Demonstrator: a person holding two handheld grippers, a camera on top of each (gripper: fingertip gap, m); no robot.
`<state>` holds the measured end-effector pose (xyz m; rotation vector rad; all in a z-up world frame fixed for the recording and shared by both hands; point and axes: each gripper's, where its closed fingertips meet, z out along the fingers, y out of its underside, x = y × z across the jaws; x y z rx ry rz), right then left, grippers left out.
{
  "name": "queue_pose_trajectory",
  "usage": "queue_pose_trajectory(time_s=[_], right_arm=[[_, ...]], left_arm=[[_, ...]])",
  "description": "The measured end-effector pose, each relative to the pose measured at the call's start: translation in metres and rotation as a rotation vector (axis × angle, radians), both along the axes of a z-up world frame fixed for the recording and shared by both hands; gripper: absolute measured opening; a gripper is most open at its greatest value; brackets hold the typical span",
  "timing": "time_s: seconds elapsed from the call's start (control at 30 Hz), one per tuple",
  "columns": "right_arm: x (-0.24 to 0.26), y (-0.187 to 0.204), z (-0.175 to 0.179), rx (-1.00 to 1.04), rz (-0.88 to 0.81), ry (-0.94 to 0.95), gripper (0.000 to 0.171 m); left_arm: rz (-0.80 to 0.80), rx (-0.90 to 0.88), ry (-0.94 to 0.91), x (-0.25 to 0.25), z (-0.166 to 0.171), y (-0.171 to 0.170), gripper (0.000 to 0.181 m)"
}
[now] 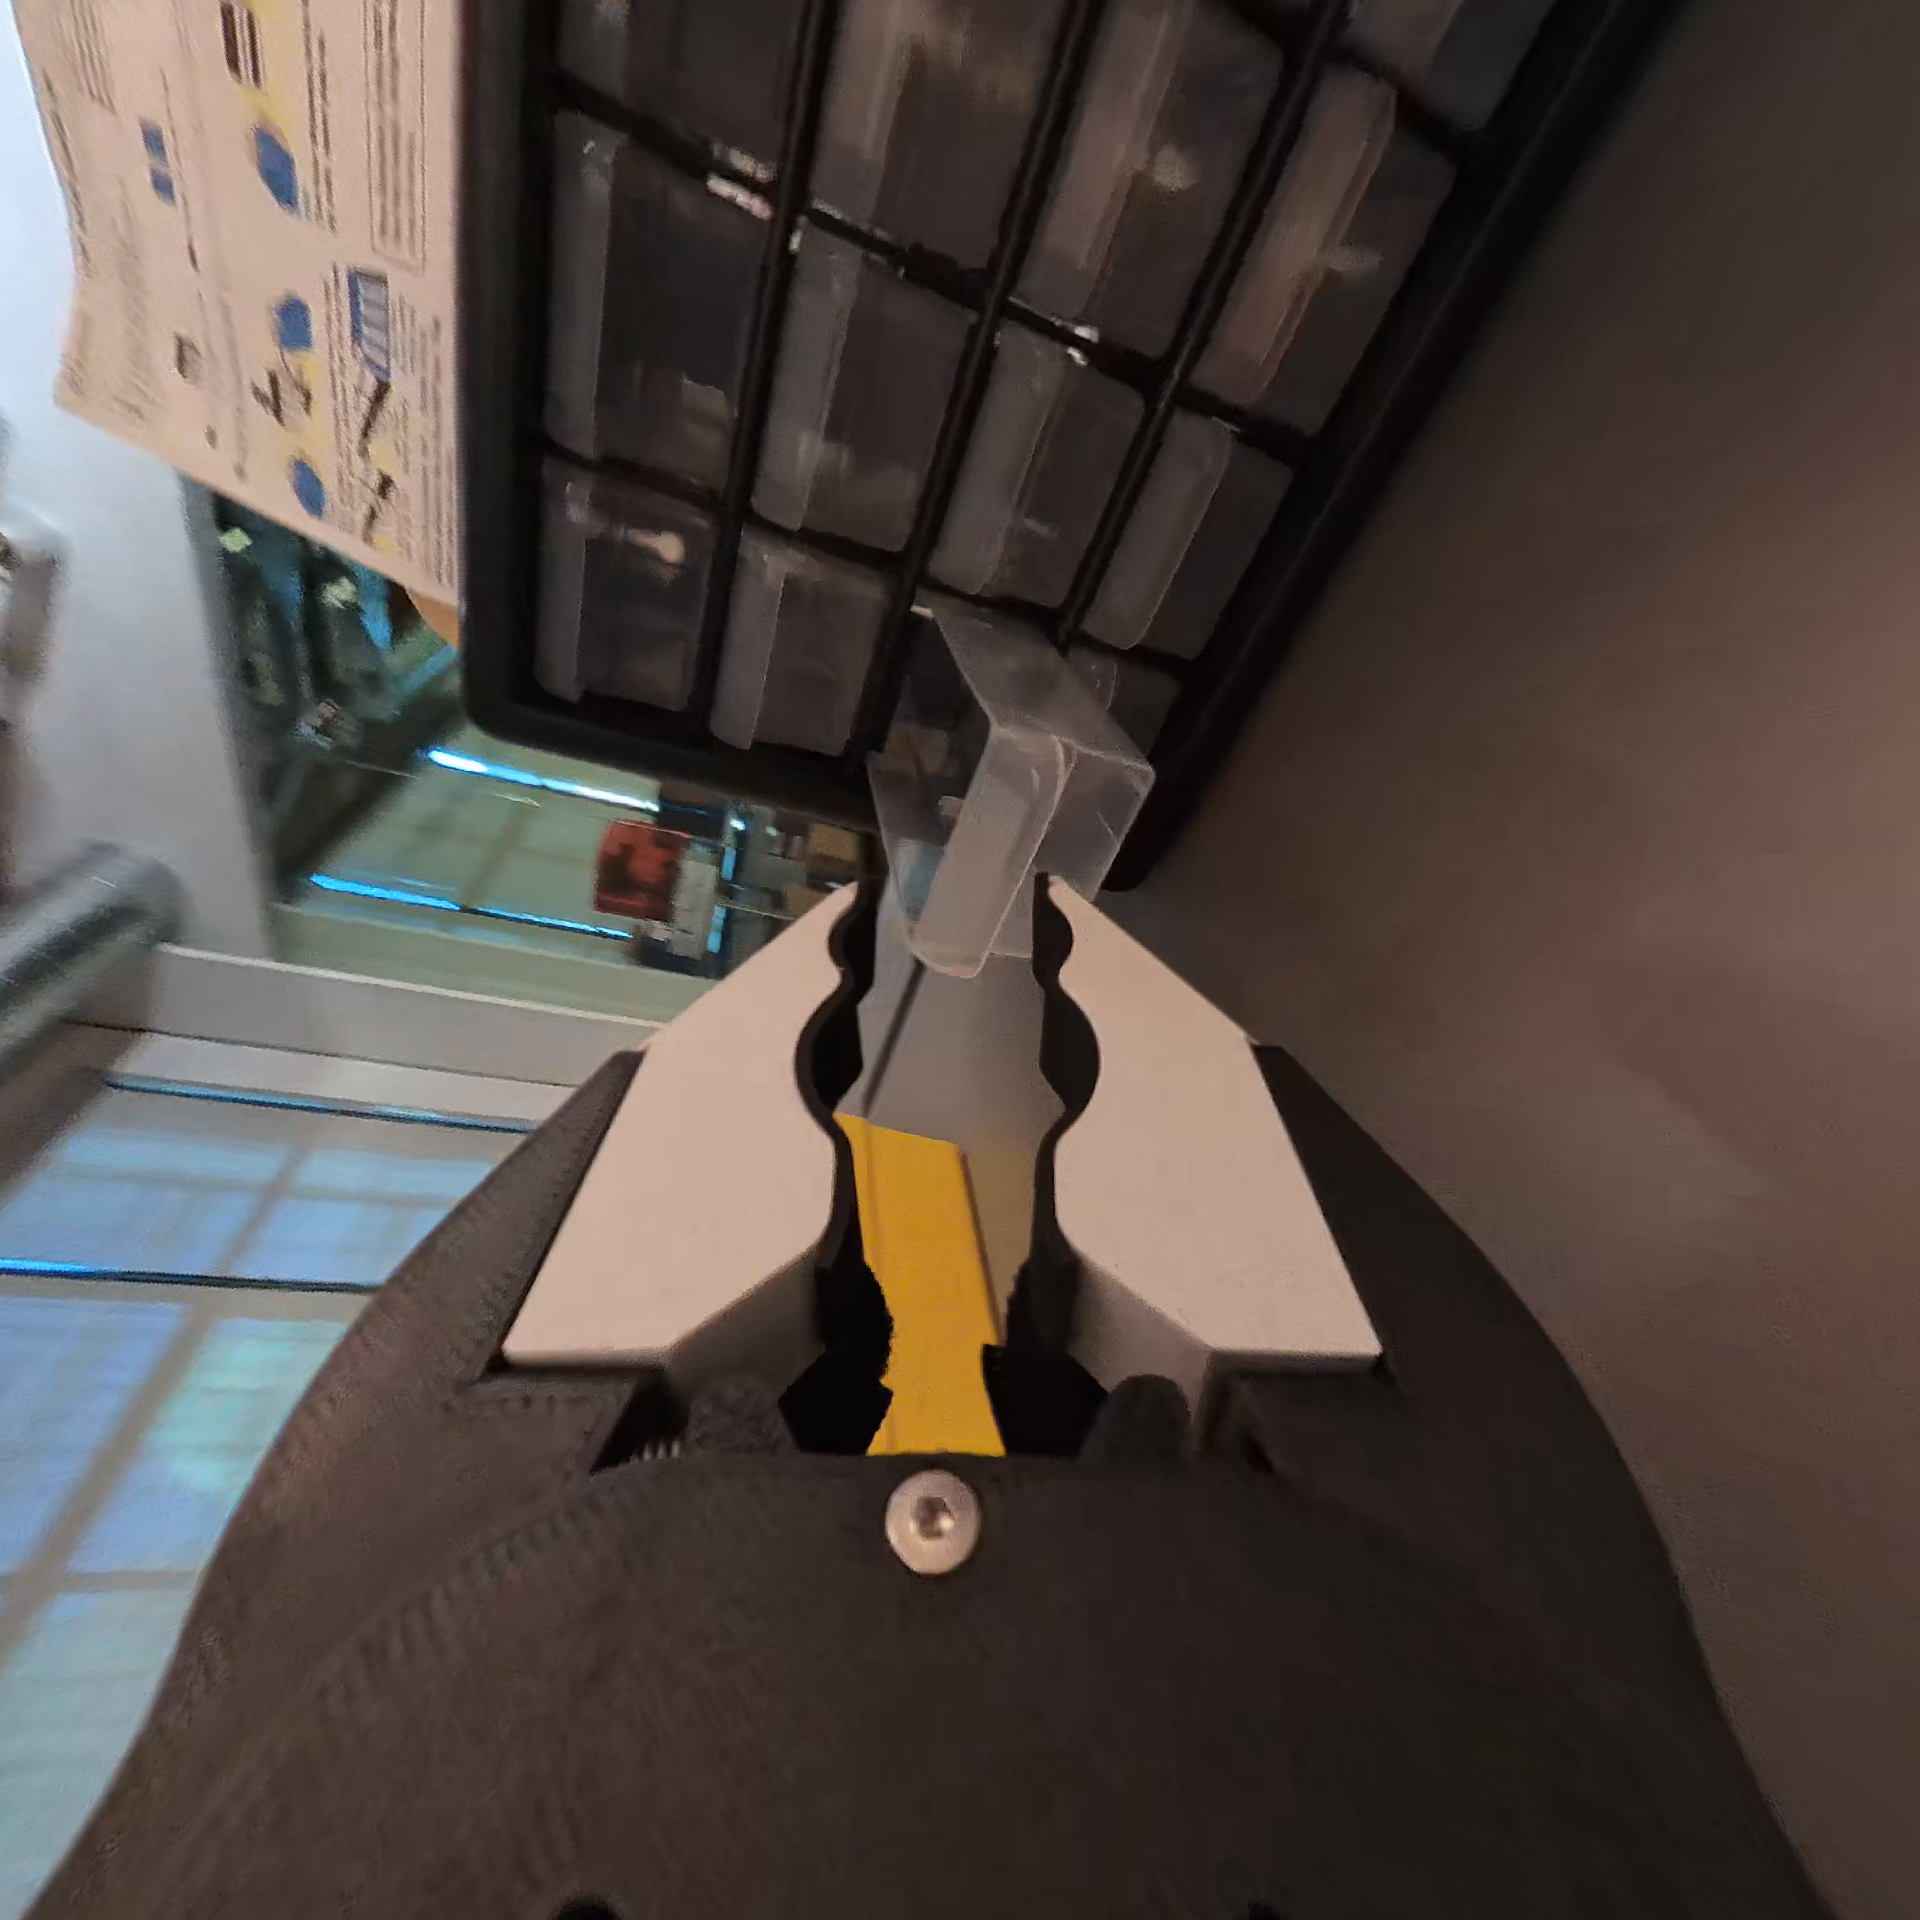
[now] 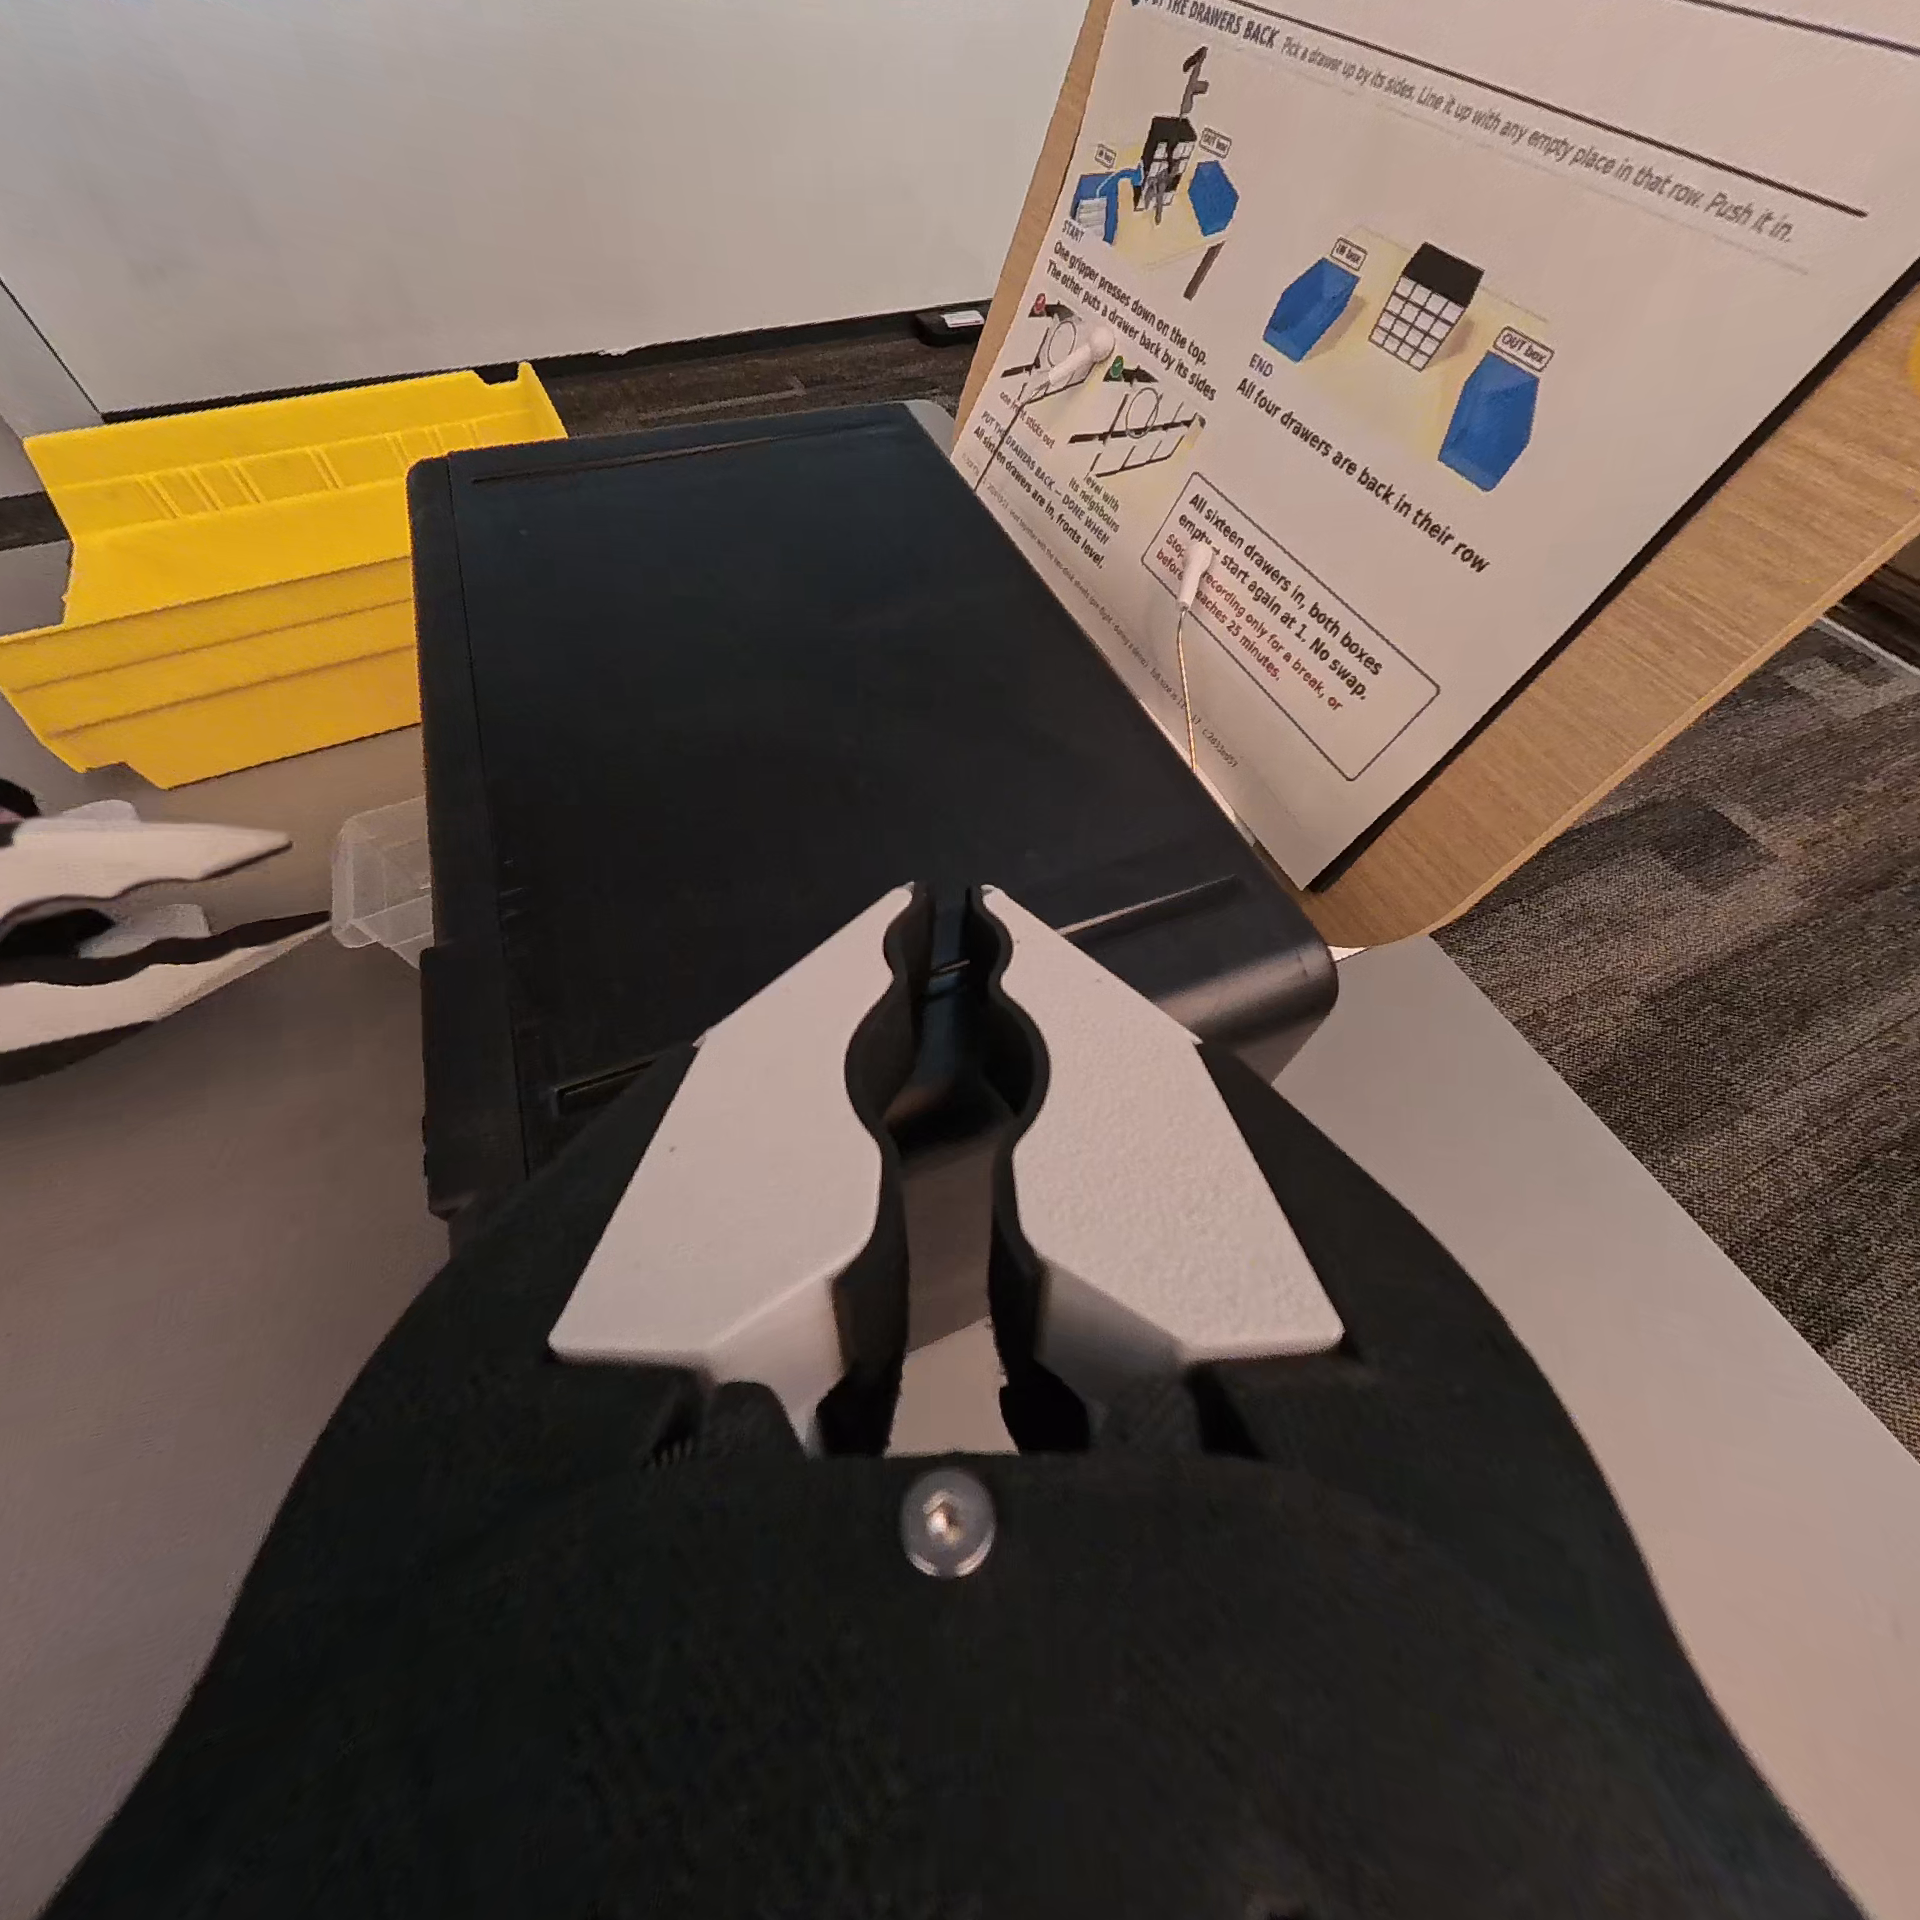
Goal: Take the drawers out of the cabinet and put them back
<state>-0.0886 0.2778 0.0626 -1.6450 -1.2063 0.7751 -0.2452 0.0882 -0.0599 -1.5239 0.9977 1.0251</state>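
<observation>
The black cabinet (image 1: 935,343) holds a grid of clear drawers; in the right wrist view I see its flat top (image 2: 779,675). One clear drawer (image 1: 1008,821) sticks partway out of a corner slot. It also shows in the right wrist view (image 2: 379,883) at the cabinet's front. My left gripper (image 1: 954,899) has its fingertips on either side of this drawer's front end and is closed on it; it shows at the left edge of the right wrist view (image 2: 125,914). My right gripper (image 2: 945,894) is shut and empty, its tips on the cabinet top near the front edge.
A yellow bin (image 2: 260,582) stands on the grey table (image 2: 208,1247) left of the cabinet. A printed instruction board (image 2: 1455,364) leans right of the cabinet and also shows in the left wrist view (image 1: 260,260). Carpeted floor (image 2: 1714,831) lies beyond the table's right edge.
</observation>
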Motion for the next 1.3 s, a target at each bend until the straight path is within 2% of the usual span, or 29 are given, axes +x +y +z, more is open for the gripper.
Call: queue_pose_trajectory(time_s=[0.03,0.17,0.3,0.47,0.93,1.1,1.3], right_arm=[[0.000,0.000,0.000,-0.002,0.002,0.002,0.006],[0.000,0.000,0.000,-0.014,0.011,0.014,0.006],[0.000,0.000,0.000,-0.017,0.009,0.014,0.006],[0.000,0.000,0.000,-0.014,0.008,0.009,0.006],[0.000,-0.001,0.000,-0.017,0.010,0.011,0.006],[0.000,-0.001,0.000,-0.025,0.015,0.019,0.006],[0.000,-0.001,0.000,-0.022,0.014,0.015,0.006]], left_arm=[[-0.015,0.004,0.056,0.001,-0.003,0.000,0.026],[-0.061,0.055,0.209,0.006,-0.008,0.003,0.011],[-0.057,0.083,0.248,0.003,-0.008,0.011,0.005],[-0.052,0.103,0.225,-0.002,-0.003,0.022,0.004],[-0.070,0.105,0.306,-0.001,-0.001,0.084,0.003],[-0.071,0.103,0.296,-0.001,-0.001,0.095,0.004],[-0.070,0.123,0.277,0.000,-0.001,0.092,0.003]])
